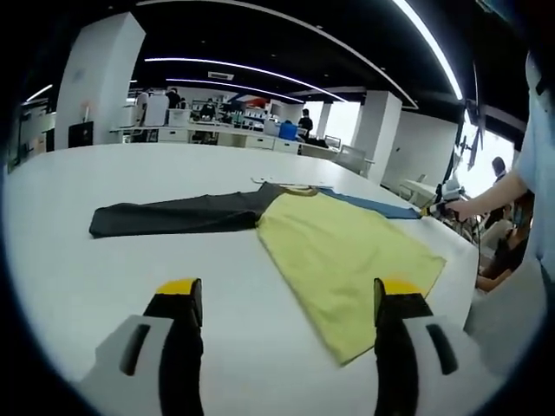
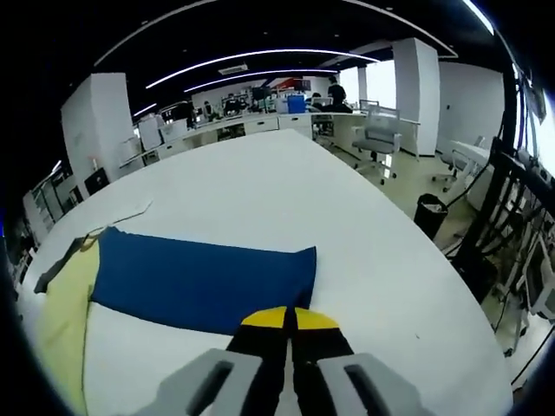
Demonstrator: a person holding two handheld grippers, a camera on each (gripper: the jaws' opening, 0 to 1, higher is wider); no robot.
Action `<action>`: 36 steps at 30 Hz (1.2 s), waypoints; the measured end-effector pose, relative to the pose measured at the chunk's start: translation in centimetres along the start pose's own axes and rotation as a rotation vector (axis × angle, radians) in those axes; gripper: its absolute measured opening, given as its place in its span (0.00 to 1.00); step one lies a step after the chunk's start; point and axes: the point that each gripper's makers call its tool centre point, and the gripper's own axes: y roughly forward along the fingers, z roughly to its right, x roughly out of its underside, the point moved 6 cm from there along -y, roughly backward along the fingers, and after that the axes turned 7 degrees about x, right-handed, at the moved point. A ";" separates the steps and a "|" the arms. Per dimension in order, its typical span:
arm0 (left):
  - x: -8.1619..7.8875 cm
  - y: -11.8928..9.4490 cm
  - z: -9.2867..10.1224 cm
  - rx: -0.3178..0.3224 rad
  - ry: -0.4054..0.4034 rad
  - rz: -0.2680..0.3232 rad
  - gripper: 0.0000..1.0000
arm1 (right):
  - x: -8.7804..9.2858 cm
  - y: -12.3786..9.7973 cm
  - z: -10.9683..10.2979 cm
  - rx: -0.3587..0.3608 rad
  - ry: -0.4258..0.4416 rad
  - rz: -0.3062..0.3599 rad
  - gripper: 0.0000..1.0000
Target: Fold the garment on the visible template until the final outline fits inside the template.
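A garment lies flat on the white table (image 1: 104, 269): a yellow body (image 1: 338, 251), a black sleeve (image 1: 173, 215) stretched to the left and a blue sleeve (image 1: 373, 204) to the right. My left gripper (image 1: 290, 290) hovers open above the table, in front of the yellow hem, with nothing between its jaws. My right gripper (image 2: 290, 319) is shut at the near corner of the blue sleeve (image 2: 199, 282), whose cuff runs under the yellow tips. From the left gripper view, the right gripper (image 1: 444, 201) sits at the sleeve's far end in a person's hand (image 1: 468, 206).
The table's rounded edge (image 2: 434, 295) drops off right of the blue sleeve. An office chair (image 2: 379, 139) and a dark bin (image 2: 431, 212) stand on the floor beyond. The person's body (image 1: 538, 173) stands at the table's right side. Desks and pillars fill the background.
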 end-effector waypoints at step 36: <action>-1.7 -0.1 1.5 0.059 0.092 0.029 0.74 | -6.8 -0.6 -20.0 -0.471 -0.260 0.104 0.00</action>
